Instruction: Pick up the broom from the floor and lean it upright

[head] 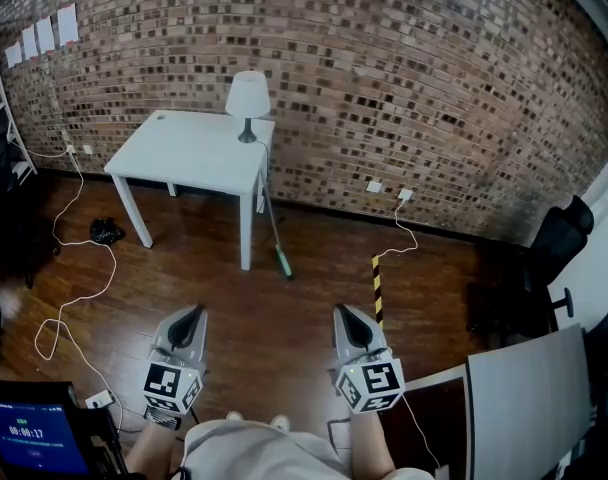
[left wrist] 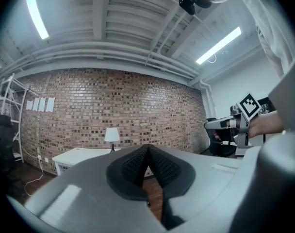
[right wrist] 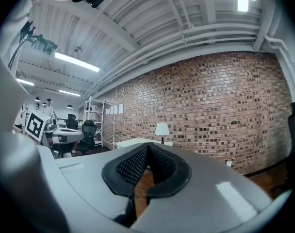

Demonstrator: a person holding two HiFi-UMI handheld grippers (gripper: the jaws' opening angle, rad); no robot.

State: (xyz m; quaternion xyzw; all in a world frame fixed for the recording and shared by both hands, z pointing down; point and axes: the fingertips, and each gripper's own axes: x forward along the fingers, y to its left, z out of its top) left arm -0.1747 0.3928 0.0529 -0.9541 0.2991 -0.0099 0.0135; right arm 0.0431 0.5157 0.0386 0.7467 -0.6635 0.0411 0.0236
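The broom [head: 272, 216] stands upright, its thin handle leaning on the right edge of the white table [head: 184, 153] and its green head [head: 284, 264] on the wooden floor. Both grippers hang low and close to the person, well short of the broom. My left gripper [head: 194, 314] points level at the wall, its jaws shut with nothing between them; the left gripper view shows its pads [left wrist: 138, 166] pressed together. My right gripper [head: 342, 314] is likewise shut and empty, its pads [right wrist: 133, 166] meeting at the tip.
A white lamp [head: 248, 103] stands on the table against the brick wall. White cables [head: 79, 298] trail over the floor at left, near a black object [head: 106, 230]. A yellow-black striped strip [head: 376, 283] lies ahead of the right gripper. Office chairs [head: 549, 258] and a desk [head: 529, 398] crowd the right.
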